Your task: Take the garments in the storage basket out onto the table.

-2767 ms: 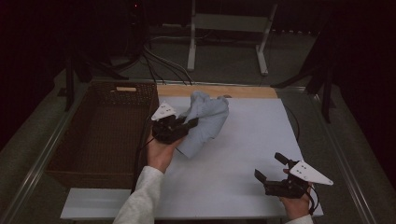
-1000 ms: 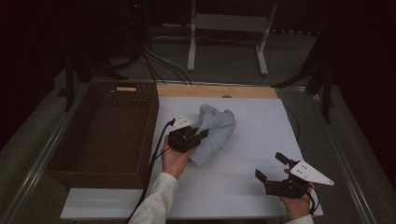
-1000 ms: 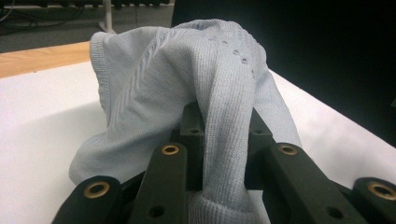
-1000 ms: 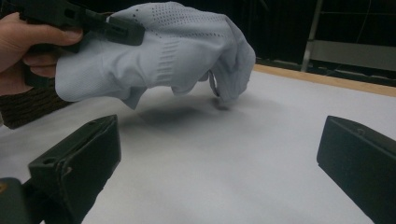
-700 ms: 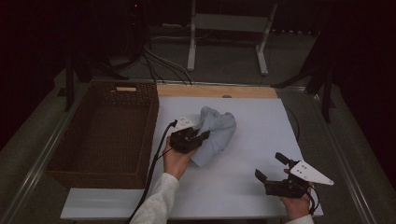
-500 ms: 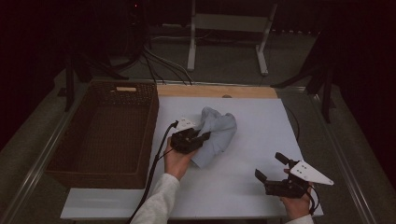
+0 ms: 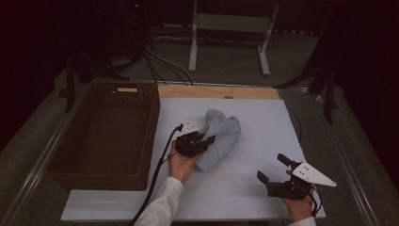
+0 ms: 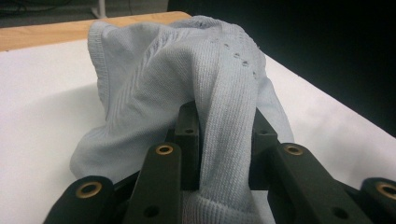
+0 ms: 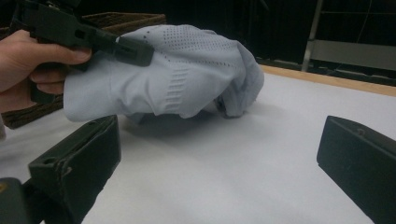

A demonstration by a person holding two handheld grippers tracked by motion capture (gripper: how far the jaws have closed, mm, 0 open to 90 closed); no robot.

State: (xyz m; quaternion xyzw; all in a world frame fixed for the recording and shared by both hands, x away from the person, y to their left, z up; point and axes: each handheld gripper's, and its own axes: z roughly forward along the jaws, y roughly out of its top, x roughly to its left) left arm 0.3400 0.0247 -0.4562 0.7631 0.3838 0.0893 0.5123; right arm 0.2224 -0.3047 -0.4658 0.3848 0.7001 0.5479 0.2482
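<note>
1. We record a brown wicker basket standing along the left edge of the tabletop, its long side running from the near edge toward the far edge. Its back rim also shows behind the cloth in the right gripper view.
2. We list next the left gripper, held in a hand just right of the basket, near the middle of the tabletop. A black cable trails from it toward the near edge. Its fingers are closed on a fold of cloth; in the left gripper view the fold runs down between them, and they have just eased slightly apart while the fold stays pinched.
3. We enter a pale blue knitted cloth, bunched in a heap at the centre of the tabletop. Its near-left part is caught by the left gripper and lifted a little; the rest rests on the white surface. The right gripper view shows rows of small holes in the knit.
4. We note a wooden strip along the far edge of the tabletop.
5. We close with the right gripper, held low near the near right corner, well apart from the cloth. Its fingers stand wide open with nothing between them.
</note>
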